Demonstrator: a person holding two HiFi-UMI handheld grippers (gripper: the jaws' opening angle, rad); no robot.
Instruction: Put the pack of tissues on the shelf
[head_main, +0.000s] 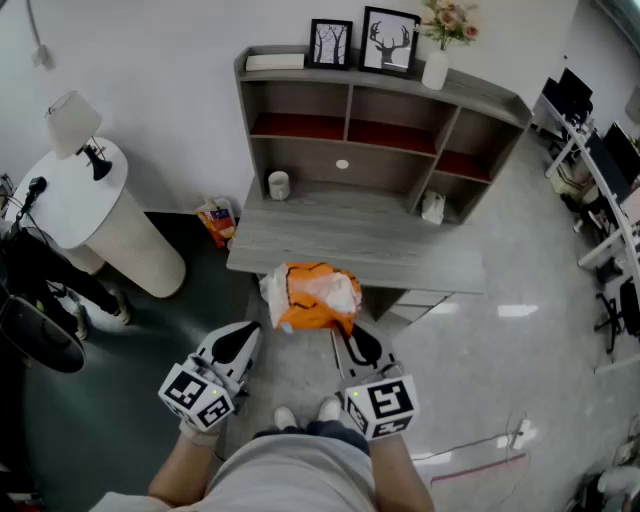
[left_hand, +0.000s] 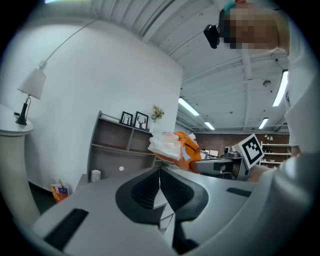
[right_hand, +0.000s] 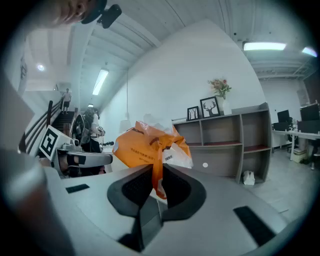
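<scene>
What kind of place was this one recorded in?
Probably an office or lab with a mock home corner: a grey shelf unit with framed pictures and a flower vase, a table lamp, yet office desks with monitors alongside.

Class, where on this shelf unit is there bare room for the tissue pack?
Free: the desktop between cup and white bag; the three red cubbies. Crowded: the top board, with book, two pictures, flower vase.
</scene>
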